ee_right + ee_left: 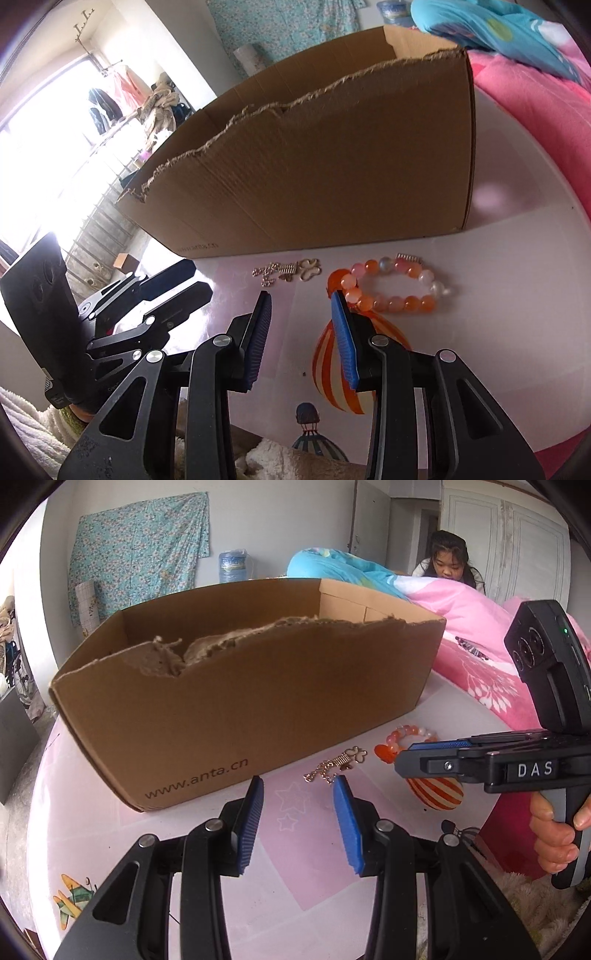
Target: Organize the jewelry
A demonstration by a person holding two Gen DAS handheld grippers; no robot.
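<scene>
From the left wrist, the left gripper (297, 786) stood spread and empty over the pink printed bedsheet (317, 849). A gold chain with a butterfly clasp (334, 764) lay at its twelve o'clock, just beside the torn brown cardboard box (240, 701). The right gripper (424, 753) reached in from three o'clock.

From the right wrist, the right gripper (301, 299) was parted, holding nothing. The orange-and-white beaded bracelet (397, 288) lay at one o'clock, the chain (288, 273) at twelve.

Black left gripper (297, 794), ribbed blue fingers (251, 819), silver screws, white "DAS" lettering
</scene>
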